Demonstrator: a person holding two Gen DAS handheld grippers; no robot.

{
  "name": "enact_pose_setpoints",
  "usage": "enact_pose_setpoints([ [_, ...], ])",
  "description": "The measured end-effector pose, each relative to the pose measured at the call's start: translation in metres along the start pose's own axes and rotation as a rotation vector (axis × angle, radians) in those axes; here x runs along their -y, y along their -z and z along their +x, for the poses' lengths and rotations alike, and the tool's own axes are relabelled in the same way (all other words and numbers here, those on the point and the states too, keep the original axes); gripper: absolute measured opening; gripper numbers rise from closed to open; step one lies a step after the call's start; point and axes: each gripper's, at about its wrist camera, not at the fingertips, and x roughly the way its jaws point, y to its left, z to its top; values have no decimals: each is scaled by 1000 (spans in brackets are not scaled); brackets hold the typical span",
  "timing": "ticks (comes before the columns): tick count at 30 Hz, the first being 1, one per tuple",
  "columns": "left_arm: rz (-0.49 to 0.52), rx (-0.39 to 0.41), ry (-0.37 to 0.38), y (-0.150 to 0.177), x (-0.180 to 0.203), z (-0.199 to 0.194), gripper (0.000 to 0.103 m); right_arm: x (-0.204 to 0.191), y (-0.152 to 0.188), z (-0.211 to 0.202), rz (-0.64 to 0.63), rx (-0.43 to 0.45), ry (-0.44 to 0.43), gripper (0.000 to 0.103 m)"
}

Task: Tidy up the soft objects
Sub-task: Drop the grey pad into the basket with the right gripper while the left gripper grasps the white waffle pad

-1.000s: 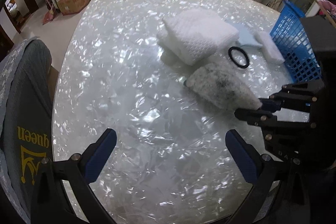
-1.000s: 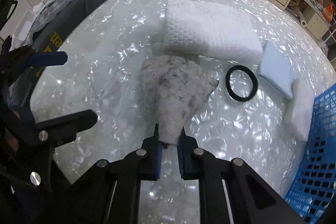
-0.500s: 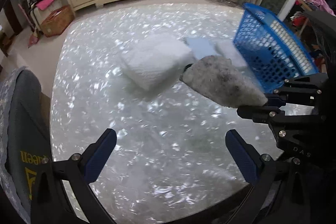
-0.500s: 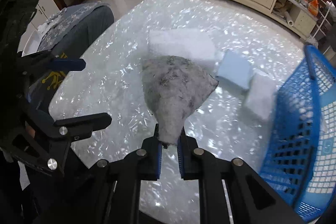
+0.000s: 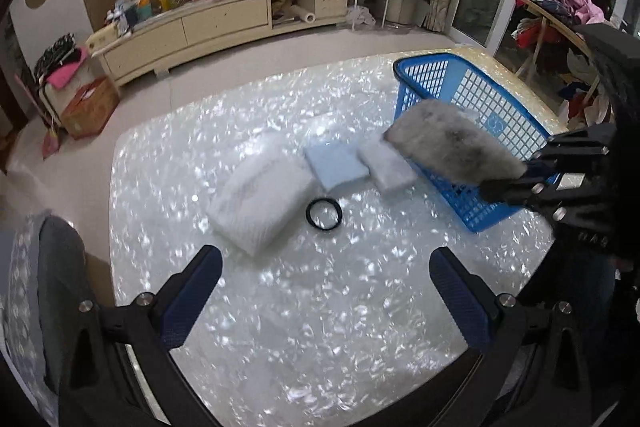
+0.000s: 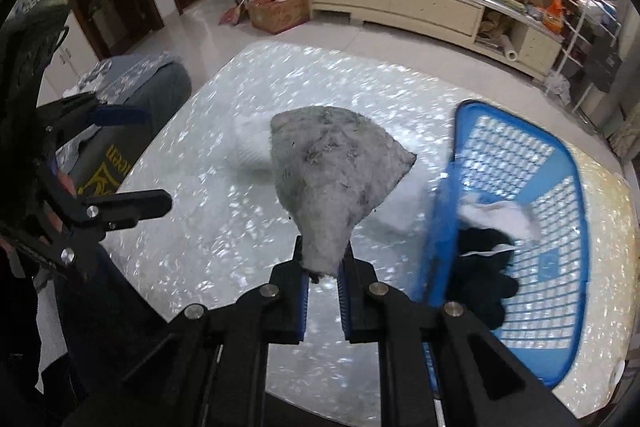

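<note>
My right gripper (image 6: 323,269) is shut on a grey fluffy cloth (image 6: 332,179) and holds it in the air beside the left rim of the blue basket (image 6: 560,163). In the left wrist view the cloth (image 5: 452,143) hangs over the near wall of the basket (image 5: 472,95), with the right gripper (image 5: 516,183) behind it. The basket holds a white and a black soft item (image 6: 488,227). My left gripper (image 5: 328,295) is open and empty above the table. A white folded towel (image 5: 260,199), a light blue pad (image 5: 336,165) and a white pad (image 5: 386,165) lie on the table.
A black ring (image 5: 324,214) lies on the pearly table (image 5: 280,327) between the towel and the pads. A grey chair back (image 5: 44,287) stands at the table's left edge. A long low cabinet (image 5: 208,23) stands far behind.
My right gripper has lifted the grey cloth off the table and carried it right, up to the basket. Both cameras have risen and pulled back; the left gripper stays open.
</note>
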Motion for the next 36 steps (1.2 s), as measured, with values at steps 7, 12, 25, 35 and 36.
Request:
enact_pose_setpoints([
  [7,98,2,1,-14,0,17,103,55,-1,-19,88,42,64,11],
  [12,114,-46,-1,-19,-13,51,103,93,-5,-12,149,30,128,11],
  [25,174,-119,67,-15,-29,121,94,136,10,57,259,-118,171,12],
  [35,224,-202,44,-8,-60,184,91,156,13,73,306,-166,183,12],
  [36,220,-216,46,-6,-63,190,91,157,13,74,308,-169,183,12],
])
